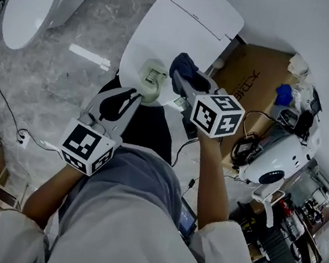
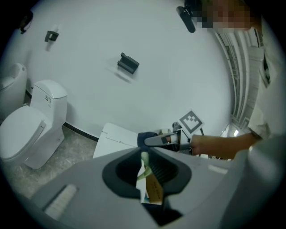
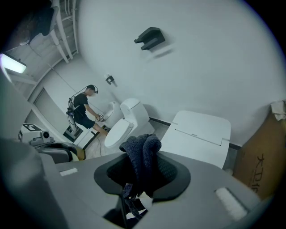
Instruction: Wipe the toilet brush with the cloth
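In the head view my left gripper (image 1: 137, 95) is shut on the toilet brush (image 1: 152, 82), a pale green and white piece held up over the white toilet lid. The left gripper view shows the brush (image 2: 145, 179) pinched between the jaws, with a brown label on it. My right gripper (image 1: 180, 85) is shut on a dark blue cloth (image 1: 185, 67), which bunches above its jaws. In the right gripper view the cloth (image 3: 141, 155) fills the gap between the jaws. The cloth and the brush are close together but apart.
A large white toilet lid (image 1: 191, 25) lies below both grippers. A second white toilet (image 1: 34, 0) stands at the upper left. At the right are a cardboard box (image 1: 252, 70), a white machine (image 1: 282, 159) and cables. Another person (image 3: 85, 112) bends over a far toilet.
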Motion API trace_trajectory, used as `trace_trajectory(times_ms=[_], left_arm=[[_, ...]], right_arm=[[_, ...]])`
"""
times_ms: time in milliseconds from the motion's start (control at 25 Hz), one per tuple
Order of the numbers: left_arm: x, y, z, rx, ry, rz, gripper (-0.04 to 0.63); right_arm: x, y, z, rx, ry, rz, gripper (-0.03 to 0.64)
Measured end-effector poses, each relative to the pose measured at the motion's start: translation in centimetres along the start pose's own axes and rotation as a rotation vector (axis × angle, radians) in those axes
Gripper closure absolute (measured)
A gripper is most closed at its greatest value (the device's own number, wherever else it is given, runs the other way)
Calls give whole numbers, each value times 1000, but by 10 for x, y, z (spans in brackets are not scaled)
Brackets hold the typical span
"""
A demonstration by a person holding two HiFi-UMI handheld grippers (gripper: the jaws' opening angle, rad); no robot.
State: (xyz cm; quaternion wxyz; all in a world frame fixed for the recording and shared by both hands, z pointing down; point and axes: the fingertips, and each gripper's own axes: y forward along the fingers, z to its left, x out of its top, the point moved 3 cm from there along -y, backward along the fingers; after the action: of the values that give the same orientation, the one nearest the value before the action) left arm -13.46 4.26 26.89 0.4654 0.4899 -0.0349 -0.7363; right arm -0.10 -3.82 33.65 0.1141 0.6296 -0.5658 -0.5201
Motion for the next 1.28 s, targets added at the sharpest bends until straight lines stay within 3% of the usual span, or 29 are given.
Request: trace_trajectory(times_ms=[240, 480, 800, 1040, 1280], left_arm=[[-10, -4, -9, 11, -41, -14, 595], [-17, -8, -9, 7, -79, -58, 595], [-5, 0, 4, 60, -106, -89, 595], [2, 7, 9, 79, -119, -96, 595], [5, 8, 10, 91, -119, -113, 595]], right_arm=[[-1, 31, 2, 65, -102, 66, 500], [-24, 79, 8, 215, -128, 158, 502], [-70, 152, -12, 302, -277, 420, 500], [-79, 180, -6, 393, -329, 521, 511], [-102, 200, -2, 414, -445, 657, 512]])
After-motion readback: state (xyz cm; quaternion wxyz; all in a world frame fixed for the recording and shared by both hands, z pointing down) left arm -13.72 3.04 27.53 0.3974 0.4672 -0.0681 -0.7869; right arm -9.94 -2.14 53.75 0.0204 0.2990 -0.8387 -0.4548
